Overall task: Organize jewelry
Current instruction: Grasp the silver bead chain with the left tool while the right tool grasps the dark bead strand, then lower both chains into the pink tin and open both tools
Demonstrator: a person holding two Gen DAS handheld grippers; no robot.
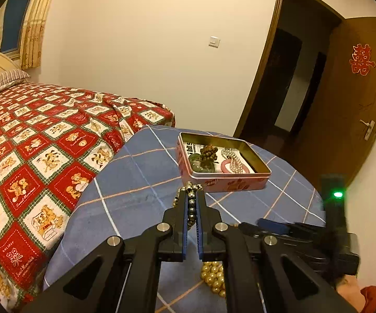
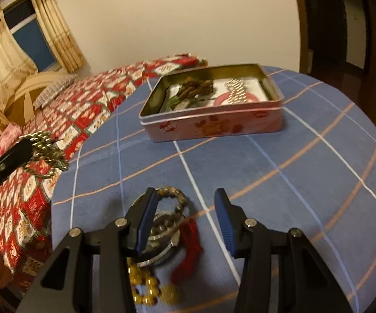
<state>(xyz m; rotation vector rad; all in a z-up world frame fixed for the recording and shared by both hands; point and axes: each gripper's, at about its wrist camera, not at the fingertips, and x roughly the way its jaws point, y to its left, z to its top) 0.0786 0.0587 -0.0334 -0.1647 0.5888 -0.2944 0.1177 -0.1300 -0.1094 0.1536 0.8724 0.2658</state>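
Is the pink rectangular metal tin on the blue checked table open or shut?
Open. The pink rectangular metal tin has no lid on it, and both views look straight down onto the pearl strand and brown beads lying inside.

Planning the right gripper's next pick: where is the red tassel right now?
In the right wrist view, the red tassel lies on the blue checked tablecloth between the open right gripper's fingers, beside the silver bangles.

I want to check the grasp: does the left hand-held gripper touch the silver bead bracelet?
Touching: left wrist view shows the silver bead bracelet pinched between both fingers of the left hand-held gripper.
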